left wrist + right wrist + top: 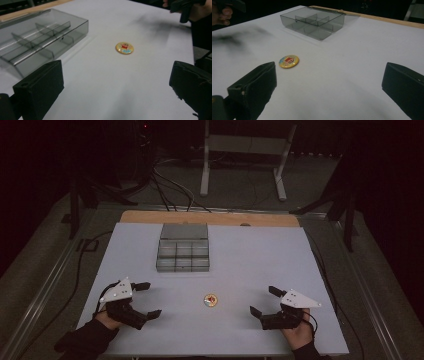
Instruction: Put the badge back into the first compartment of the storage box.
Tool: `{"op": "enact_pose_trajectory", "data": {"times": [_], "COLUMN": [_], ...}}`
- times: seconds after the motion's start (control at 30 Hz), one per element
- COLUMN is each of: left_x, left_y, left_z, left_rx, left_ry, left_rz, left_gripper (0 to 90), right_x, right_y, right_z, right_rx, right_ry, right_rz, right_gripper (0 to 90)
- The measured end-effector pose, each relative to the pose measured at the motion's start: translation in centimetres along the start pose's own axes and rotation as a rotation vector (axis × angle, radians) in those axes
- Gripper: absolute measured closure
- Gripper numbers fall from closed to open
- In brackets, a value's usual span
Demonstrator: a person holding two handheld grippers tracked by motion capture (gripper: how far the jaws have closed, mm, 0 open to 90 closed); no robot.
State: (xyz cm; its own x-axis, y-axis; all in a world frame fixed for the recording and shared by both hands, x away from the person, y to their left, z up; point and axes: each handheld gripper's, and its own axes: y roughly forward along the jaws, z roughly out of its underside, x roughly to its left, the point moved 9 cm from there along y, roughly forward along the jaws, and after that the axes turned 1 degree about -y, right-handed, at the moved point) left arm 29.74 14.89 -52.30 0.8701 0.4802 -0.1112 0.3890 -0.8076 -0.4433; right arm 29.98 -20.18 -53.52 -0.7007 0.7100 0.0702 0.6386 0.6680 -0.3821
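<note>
left gripper (148,299): jaws spread, empty, low on white worktop (250,270)
box: clear grey compartmented plastic box (183,248), far centre, empty
badge: small round yellow pin badge (210,300), flat between both grippers
right gripper (264,300): jaws spread, empty
step: likely pre-grasp; next, close on badge

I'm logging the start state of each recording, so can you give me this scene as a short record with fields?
surface: white table top, wooden strip along its far edge
box: clear grey compartment box, lid open, far centre, compartments look empty
small item: round yellow badge, flat on the table, near centre, apart from the box
left hand-held gripper: open, holding nothing, left of the badge
right hand-held gripper: open, holding nothing, right of the badge
contact: neither gripper touches the badge or the box
</note>
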Motion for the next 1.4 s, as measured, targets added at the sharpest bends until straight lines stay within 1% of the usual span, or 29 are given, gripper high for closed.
{"op": "enact_pose_trajectory", "data": {"times": [0.07,0.1,0.27,0.37,0.47,0.77,1.13,1.4], "left_x": [0.2,0.2,0.4,0.4,0.2,-0.1,-0.4,-0.8], "left_y": [0.1,0.0,-0.2,-0.1,0.3,1.6,2.7,3.5], "left_z": [-0.4,-0.6,-1.4,-1.7,-2.0,-2.9,-3.9,-4.2], "left_rx": [-0.010,-0.013,-0.014,-0.011,-0.006,0.006,0.011,0.029], "left_ry": [0.008,0.004,0.006,0.003,0.006,0.016,0.029,0.040], "left_rz": [-0.008,-0.002,-0.006,0.003,0.019,0.045,0.059,0.074], "left_gripper": [0.2,0.2,0.2,0.2,0.2,0.2,0.2,0.2], "right_x": [0.1,0.1,0.1,0.1,0.2,0.1,0.1,0.1], "right_y": [-0.1,-0.1,-0.1,-0.2,-0.2,-0.2,-0.3,-0.3], "right_z": [-0.1,-0.2,-0.2,-0.2,-0.3,-0.3,-0.3,-0.3], "right_rx": [-0.009,-0.010,-0.012,-0.015,-0.016,-0.018,-0.023,-0.022], "right_ry": [-0.002,-0.002,-0.005,-0.002,-0.006,0.001,0.007,0.005], "right_rz": [-0.003,-0.005,-0.003,-0.010,-0.011,-0.007,-0.010,-0.011], "right_gripper": [0.0,0.0,0.0,0.0,0.0,0.0,0.0,0.0]}}
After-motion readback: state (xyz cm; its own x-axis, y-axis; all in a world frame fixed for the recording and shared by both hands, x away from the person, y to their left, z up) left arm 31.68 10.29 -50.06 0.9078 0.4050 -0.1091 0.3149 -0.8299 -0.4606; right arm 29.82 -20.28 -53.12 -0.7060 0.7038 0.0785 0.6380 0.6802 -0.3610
